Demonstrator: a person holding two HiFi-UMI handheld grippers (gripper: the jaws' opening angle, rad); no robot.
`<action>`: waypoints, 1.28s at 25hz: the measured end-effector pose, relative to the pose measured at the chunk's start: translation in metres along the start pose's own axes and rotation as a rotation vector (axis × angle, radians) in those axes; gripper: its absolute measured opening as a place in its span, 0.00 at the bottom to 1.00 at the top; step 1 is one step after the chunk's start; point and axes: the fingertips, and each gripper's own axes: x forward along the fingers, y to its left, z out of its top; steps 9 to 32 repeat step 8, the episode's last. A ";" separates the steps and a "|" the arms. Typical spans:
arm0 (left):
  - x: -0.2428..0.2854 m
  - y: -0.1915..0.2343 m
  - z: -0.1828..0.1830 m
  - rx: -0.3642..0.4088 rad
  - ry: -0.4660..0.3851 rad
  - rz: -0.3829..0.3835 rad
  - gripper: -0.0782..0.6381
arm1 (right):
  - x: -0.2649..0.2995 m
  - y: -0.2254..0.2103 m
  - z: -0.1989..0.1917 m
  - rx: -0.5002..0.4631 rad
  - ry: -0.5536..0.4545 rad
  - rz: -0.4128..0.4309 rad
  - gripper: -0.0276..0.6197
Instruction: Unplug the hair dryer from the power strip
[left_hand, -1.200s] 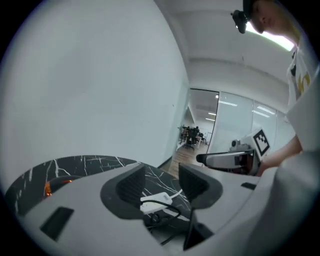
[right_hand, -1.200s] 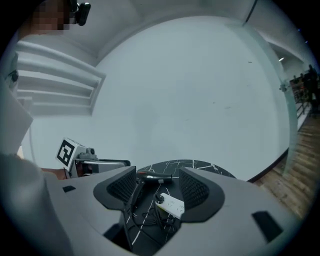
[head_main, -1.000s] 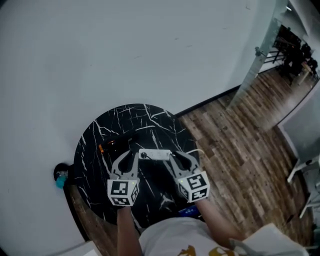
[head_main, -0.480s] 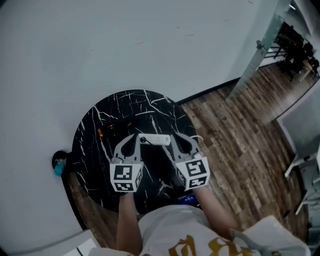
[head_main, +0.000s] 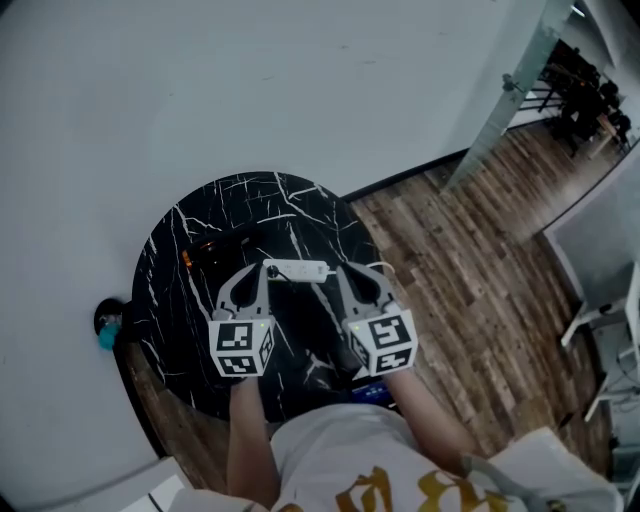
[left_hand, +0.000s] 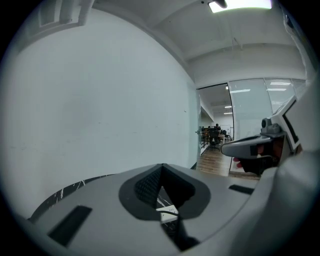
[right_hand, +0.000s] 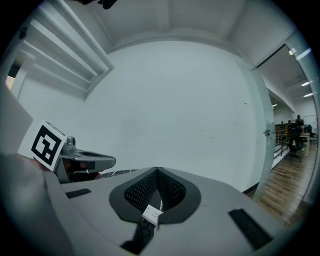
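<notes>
Probably the hair dryer (head_main: 212, 252) lies dim near the power strip (head_main: 297, 270).

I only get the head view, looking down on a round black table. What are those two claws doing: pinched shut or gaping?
Observer: The left gripper is shut. Its own view shows the ribbed pads meeting at the tips.
Visitor: And the other one?
Observer: The right gripper is shut too. The white power strip shows through the opening under its tips.
Visitor: What's overhead?
Observer: The left gripper view catches a lit ceiling light above the room.
</notes>
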 end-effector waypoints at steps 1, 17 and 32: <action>0.000 -0.002 0.000 -0.005 -0.006 -0.003 0.11 | -0.001 -0.002 -0.002 0.005 -0.003 -0.004 0.04; 0.000 -0.008 -0.003 -0.003 -0.002 -0.016 0.11 | -0.001 -0.005 0.003 0.021 -0.028 0.010 0.04; 0.000 -0.008 -0.003 -0.003 -0.002 -0.016 0.11 | -0.001 -0.005 0.003 0.021 -0.028 0.010 0.04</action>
